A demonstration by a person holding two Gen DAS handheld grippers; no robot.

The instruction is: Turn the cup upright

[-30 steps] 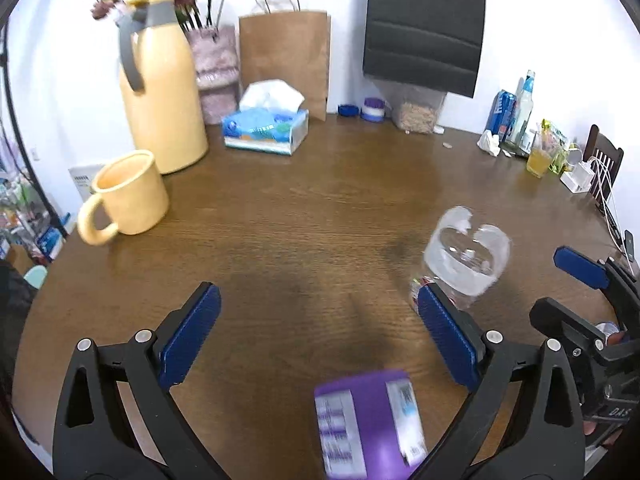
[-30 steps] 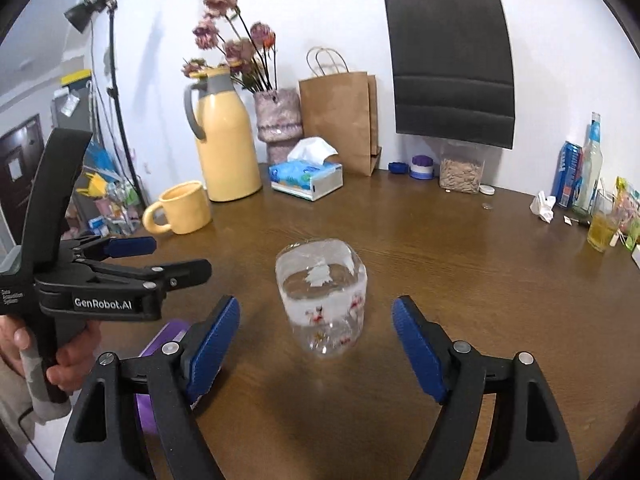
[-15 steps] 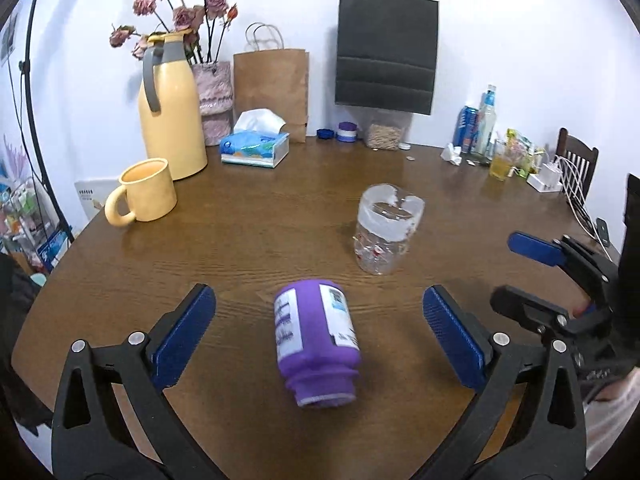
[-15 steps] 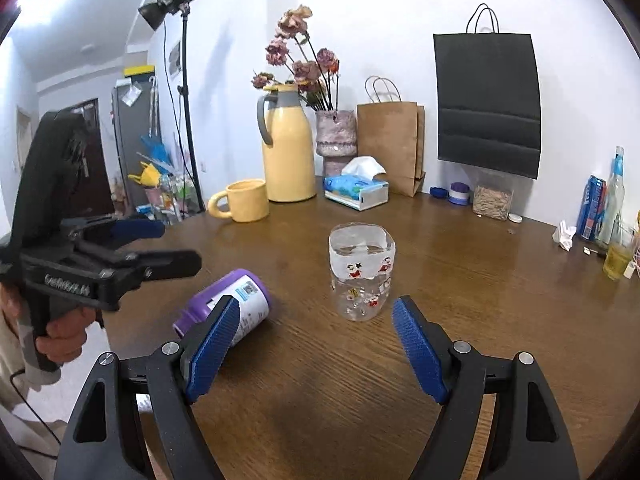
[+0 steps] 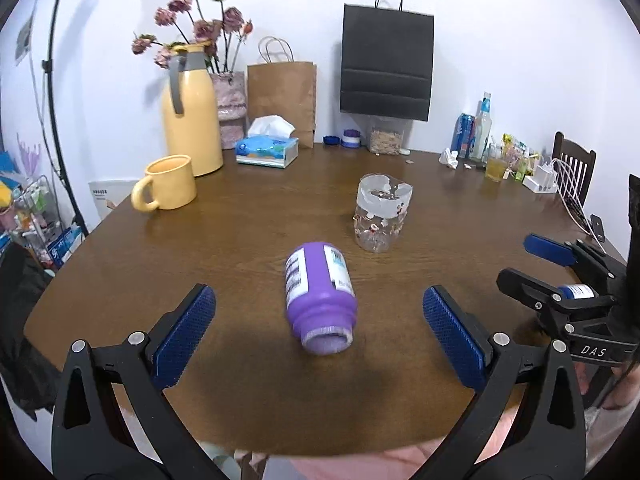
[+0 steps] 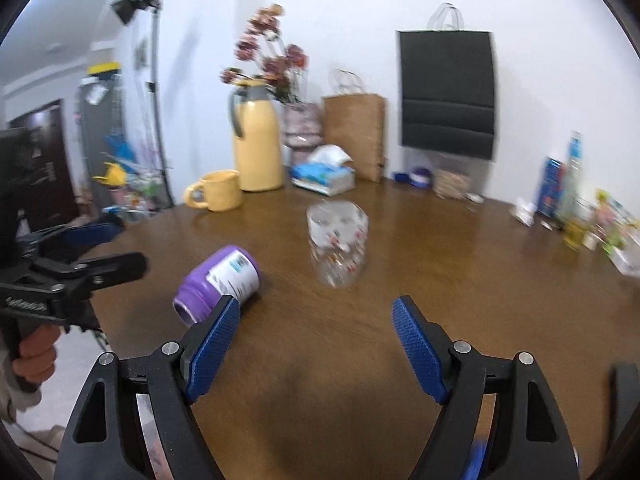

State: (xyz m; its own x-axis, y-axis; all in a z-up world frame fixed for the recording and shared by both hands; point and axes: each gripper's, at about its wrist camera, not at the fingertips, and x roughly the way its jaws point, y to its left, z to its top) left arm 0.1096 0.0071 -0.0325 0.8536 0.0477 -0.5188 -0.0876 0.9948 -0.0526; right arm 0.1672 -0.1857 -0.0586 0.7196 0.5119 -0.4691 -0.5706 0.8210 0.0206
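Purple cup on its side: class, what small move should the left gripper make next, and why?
Probably ease the left gripper forward around the purple cup. The cup lies on its side on the table, mouth toward the camera, and the jaws stand wide open short of it.

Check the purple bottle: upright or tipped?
Tipped. The purple plastic bottle lies on its side on the brown wooden table, open mouth toward the left camera.

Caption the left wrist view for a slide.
Open left gripper faces a purple bottle lying on its side; clear cup stands behind.
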